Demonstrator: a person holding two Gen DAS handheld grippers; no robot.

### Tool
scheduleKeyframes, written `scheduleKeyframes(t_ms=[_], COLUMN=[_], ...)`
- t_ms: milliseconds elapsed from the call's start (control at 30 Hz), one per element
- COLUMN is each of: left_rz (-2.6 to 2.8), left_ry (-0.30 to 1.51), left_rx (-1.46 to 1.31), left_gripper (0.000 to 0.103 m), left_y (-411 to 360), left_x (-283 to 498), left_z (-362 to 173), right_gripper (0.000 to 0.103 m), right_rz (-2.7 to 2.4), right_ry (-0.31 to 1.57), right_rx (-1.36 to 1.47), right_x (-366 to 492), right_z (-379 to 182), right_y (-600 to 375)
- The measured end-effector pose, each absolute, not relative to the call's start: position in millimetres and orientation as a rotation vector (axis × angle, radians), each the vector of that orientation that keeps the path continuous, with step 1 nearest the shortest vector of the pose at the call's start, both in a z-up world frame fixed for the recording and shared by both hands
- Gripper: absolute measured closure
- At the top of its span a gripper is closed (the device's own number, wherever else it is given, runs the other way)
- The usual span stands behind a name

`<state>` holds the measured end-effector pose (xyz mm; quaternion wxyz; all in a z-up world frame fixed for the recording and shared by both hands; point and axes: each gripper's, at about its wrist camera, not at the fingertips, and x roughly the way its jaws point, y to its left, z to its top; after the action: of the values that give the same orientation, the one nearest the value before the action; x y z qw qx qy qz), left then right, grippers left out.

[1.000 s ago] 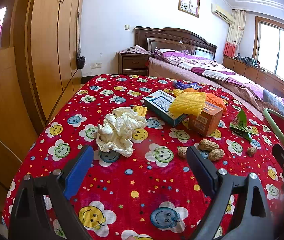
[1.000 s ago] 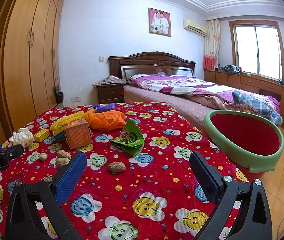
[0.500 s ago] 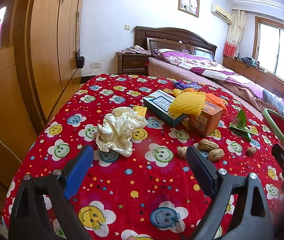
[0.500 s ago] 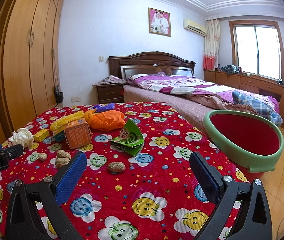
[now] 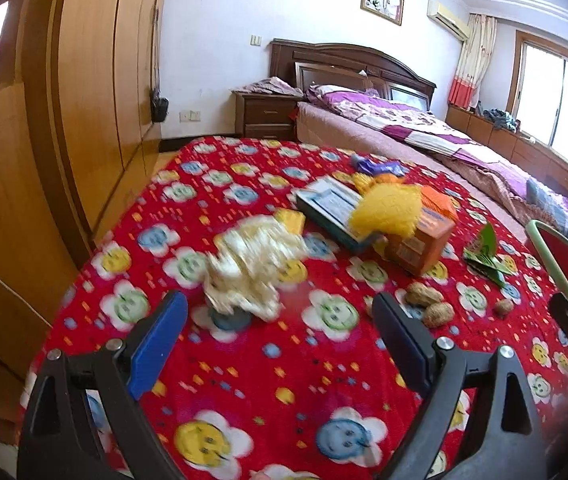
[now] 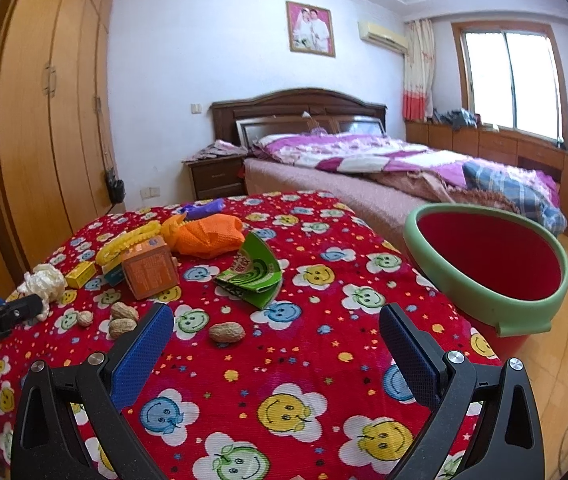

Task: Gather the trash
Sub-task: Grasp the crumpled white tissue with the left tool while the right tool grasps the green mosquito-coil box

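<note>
Both grippers hang over the desk (image 6: 323,364) with jaws apart, holding nothing. The left gripper (image 5: 280,340) faces a crumpled tissue (image 5: 250,266) at frame centre. The right gripper (image 6: 276,344) has a peanut (image 6: 226,332) just ahead and the bin (image 6: 483,284) at right.

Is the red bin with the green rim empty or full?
Empty as far as visible: the bin shows only bare red inner wall; its bottom is hidden.

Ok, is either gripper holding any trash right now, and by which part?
Nothing is held. The left gripper and the right gripper are both open and empty above the red smiley-print tablecloth.
</note>
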<state>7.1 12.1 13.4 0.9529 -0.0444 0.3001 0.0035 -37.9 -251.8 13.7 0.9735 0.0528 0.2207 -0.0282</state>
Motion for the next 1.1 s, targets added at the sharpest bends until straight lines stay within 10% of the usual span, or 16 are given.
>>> scheduleKeyframes(t_ms=[1100], left_rz=[-0.177], left_ry=[0.882], left_rx=[-0.203], left_gripper=[0.036], left_y=[25.5], left_x=[91.5], left_z=[-13.7], right_gripper=[0.003], right_rz=[-0.069], right_ry=[0.881], right_rx=[0.196], right_x=[101.1], right_z=[-7.9], right_y=[-235.6])
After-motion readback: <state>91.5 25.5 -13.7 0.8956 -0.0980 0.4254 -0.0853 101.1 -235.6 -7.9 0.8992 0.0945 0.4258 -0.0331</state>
